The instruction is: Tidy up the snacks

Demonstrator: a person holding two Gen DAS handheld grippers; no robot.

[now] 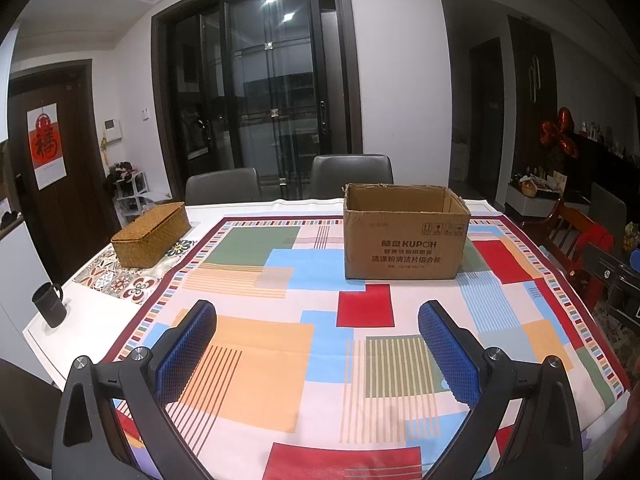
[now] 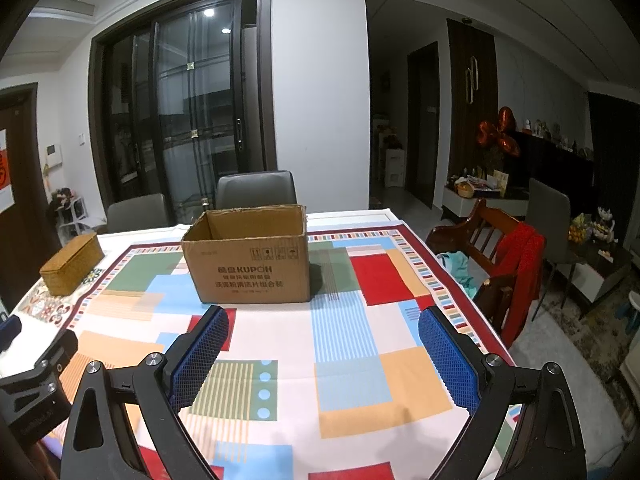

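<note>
Two grippers hang above the patterned tablecloth (image 1: 256, 360), each spread wide with nothing between its blue pads. Ahead of the left gripper (image 1: 318, 312) and a little to its right stands the open cardboard box (image 1: 404, 248), upright on the cloth, its flaps gone or folded out of sight; what lies inside cannot be seen. Far forward and to the left of that gripper sits a woven basket (image 1: 150, 236) with its lid on, and nearer on the left, off the cloth, a dark mug (image 1: 49, 303). From the right gripper (image 2: 324, 320) the same box is just ahead and slightly left. No snacks are visible in either view, so I cannot tell where they are
</note>
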